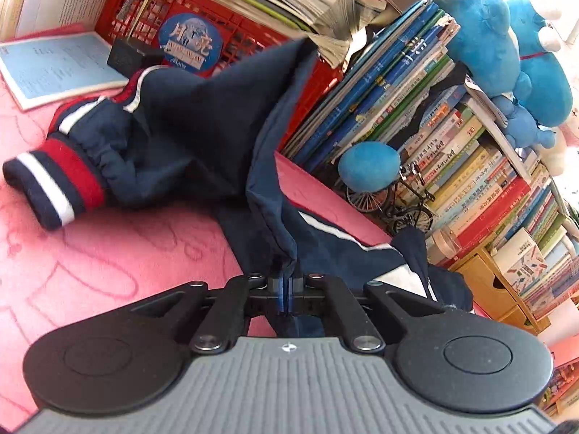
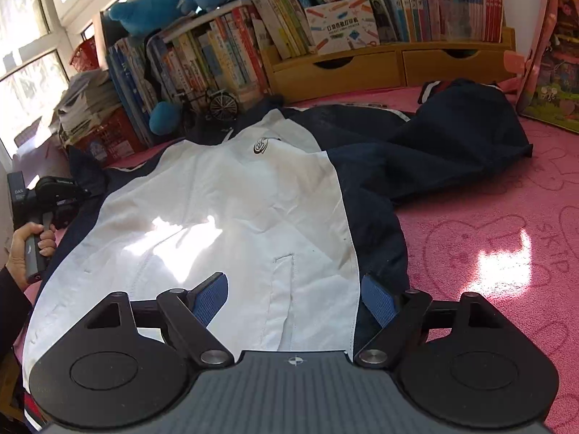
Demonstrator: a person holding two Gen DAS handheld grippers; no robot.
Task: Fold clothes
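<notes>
The pink cover (image 2: 488, 217), embossed with hearts, spans the work surface from near to far in both views; whether a bed or a tabletop lies under it cannot be told

The jacket (image 2: 224, 217) lies spread flat on the pink cover. Its white panel, carrying a small dark logo, faces up in the centre; navy panels flank it. One navy sleeve extends to the far right, ending near a pink bag (image 2: 550, 54) that stands at the far right edge. In the left wrist view the other sleeve is lifted off the cover, and its red, white and navy striped cuff (image 1: 54, 188) rests on the cover at the left

Books (image 2: 224, 47) stand in rows along the far edge, above wooden drawers (image 2: 391, 63). A red crate (image 1: 202, 18) at the far left carries a paper stack. Blue plush toys (image 1: 506, 54) sit on top of the books. A small model bicycle (image 2: 213, 103) stands just in front of the books

The left claw (image 1: 286, 282) is clamped on a fold of navy jacket fabric, which rises taut from the pads toward the far side. In the right wrist view a hand (image 2: 25, 249) grips this tool's handle at the left edge

The right claw (image 2: 295, 298) hovers over the near hem of the white panel, blue pads (image 2: 211, 298) wide apart, nothing between them
</notes>
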